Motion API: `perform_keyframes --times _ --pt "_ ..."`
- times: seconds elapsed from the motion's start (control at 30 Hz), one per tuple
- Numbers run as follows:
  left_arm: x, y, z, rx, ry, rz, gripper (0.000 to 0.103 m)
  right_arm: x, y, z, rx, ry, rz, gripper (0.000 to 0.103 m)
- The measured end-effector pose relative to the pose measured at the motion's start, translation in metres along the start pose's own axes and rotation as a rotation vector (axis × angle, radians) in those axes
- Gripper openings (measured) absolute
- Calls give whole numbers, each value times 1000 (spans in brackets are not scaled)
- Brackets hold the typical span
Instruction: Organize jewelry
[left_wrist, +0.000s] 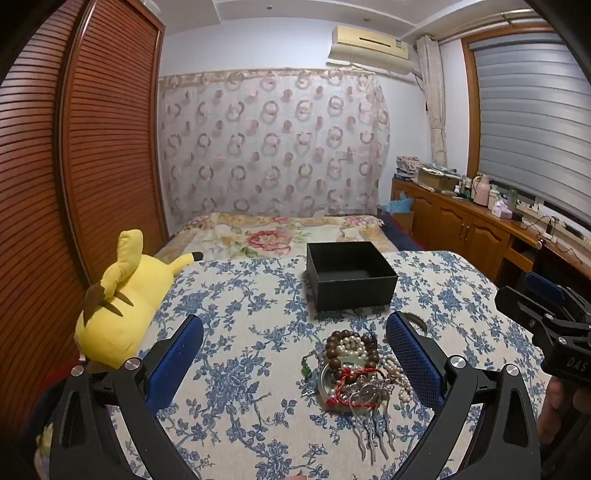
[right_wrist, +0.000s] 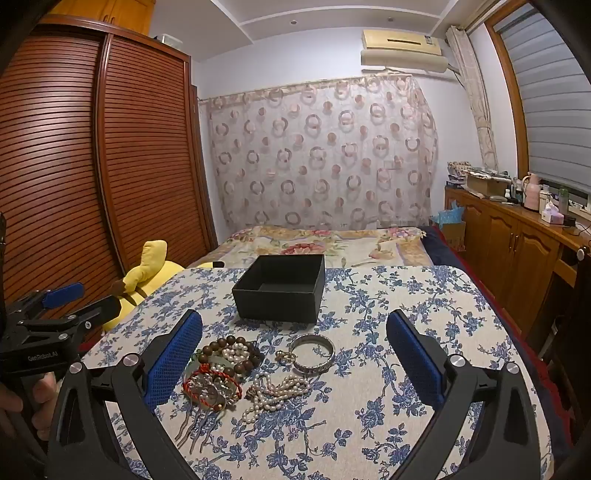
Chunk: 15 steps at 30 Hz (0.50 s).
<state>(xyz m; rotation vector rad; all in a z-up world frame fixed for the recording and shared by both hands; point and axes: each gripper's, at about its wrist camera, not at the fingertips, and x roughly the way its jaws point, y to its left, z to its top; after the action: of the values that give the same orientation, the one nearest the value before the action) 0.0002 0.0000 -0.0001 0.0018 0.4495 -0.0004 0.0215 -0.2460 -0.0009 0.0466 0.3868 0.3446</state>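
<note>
A pile of jewelry lies on the floral tablecloth: a brown bead bracelet (right_wrist: 229, 349), a red cord bracelet (right_wrist: 207, 384), a pearl necklace (right_wrist: 277, 393), a silver bangle (right_wrist: 312, 354) and metal hairpins (right_wrist: 195, 430). The pile also shows in the left wrist view (left_wrist: 351, 369). An empty black box (right_wrist: 280, 288) stands open behind it, and shows in the left wrist view (left_wrist: 351, 278). My left gripper (left_wrist: 295, 362) is open, above the table with the pile near its right finger. My right gripper (right_wrist: 295, 358) is open, with the jewelry between its fingers, lower down.
A yellow plush toy (left_wrist: 122, 302) lies at the table's left edge. A bed (right_wrist: 325, 242) with a floral blanket is behind the table. A wooden wardrobe (right_wrist: 92, 166) stands left, a wooden cabinet (right_wrist: 517, 251) with clutter right.
</note>
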Motion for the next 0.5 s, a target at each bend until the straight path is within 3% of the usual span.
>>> perform_keyframes --times 0.5 --pt "0 0 0 -2 -2 -2 96 -1 1 0 -4 -1 -2 101"
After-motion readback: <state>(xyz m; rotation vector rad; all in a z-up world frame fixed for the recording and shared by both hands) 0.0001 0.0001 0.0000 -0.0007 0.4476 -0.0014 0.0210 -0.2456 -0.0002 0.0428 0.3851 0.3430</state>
